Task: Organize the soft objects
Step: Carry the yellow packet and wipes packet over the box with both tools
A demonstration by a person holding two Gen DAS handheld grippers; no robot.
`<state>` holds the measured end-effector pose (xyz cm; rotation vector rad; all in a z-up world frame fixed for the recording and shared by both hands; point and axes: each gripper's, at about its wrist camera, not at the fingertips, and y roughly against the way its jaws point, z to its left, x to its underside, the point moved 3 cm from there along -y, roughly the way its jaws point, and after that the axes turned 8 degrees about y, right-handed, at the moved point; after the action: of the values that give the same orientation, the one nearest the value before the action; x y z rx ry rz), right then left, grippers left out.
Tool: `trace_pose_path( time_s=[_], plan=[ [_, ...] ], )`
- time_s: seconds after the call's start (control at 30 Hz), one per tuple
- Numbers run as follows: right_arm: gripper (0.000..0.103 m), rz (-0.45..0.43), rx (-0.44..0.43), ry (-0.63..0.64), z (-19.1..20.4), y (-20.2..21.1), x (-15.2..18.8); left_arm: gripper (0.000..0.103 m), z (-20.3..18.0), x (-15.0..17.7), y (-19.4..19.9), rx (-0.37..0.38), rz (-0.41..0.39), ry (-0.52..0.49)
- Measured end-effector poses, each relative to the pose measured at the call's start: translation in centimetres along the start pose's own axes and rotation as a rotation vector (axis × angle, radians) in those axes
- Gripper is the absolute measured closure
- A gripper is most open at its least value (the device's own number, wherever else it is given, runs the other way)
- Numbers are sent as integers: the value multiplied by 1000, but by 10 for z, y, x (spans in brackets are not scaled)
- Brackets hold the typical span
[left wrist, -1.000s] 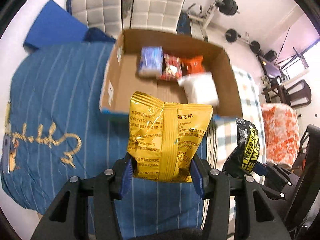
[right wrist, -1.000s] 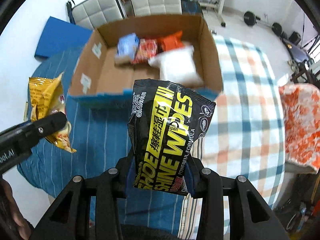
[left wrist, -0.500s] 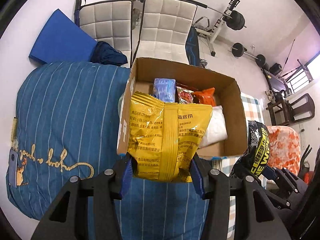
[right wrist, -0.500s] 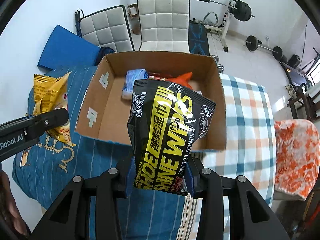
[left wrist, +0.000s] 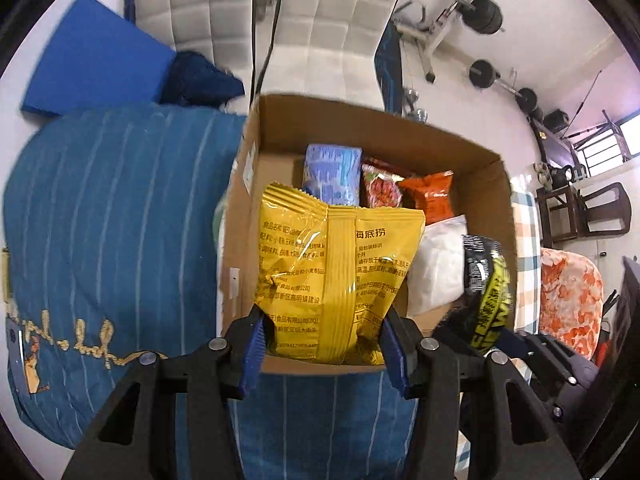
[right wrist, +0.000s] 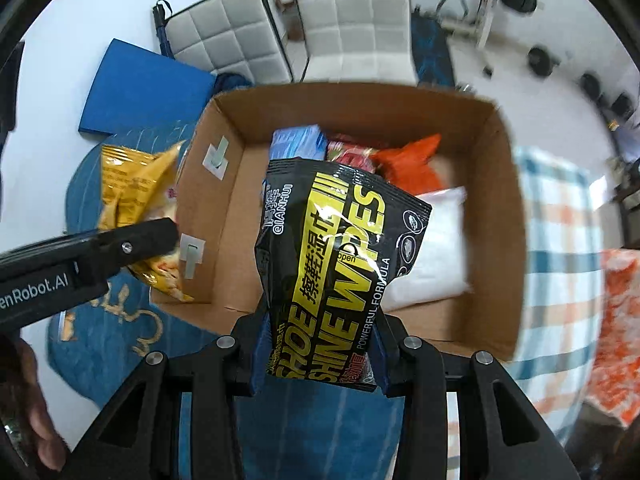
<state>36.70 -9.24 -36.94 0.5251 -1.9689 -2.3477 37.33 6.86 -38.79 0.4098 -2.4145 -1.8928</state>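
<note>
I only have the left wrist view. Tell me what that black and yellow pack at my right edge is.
Observer: The right wrist view shows its front: a black wipes pack printed SHOE SHINE WIPES, clamped at its lower end by the right tongs.
Operator: Report the box floor hidden behind my yellow bag.
Observer: The left part of the cardboard box floor is bare; a white pack lies on the right and the other packs stand along the far wall.
</note>
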Motion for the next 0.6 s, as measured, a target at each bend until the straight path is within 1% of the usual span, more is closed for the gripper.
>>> trace_pose_path(
  time_s=[0.1,0.13,0.27,0.37,0.5,0.6],
  plan=[
    [60,57,-69,-30,-9,-28,-6,56,3,-11,-23,1,72,13],
    [60,64,-90,-44,-12,-34,-7,56,5,-13,-31,4,94,19],
    [59,91,-121,-25,-12,-52,-17,56,8,-23,-64,14,209,36],
    [59,138,-149,-21,-12,-70,-22,56,9,-28,-88,-5,280,36],
    [59,198,-135,-6,-13,-95,-24,56,9,-29,-114,-26,349,36],
    [59,226,-127,-2,-12,-106,-23,56,8,-27,-126,-53,373,24]
  ],
)
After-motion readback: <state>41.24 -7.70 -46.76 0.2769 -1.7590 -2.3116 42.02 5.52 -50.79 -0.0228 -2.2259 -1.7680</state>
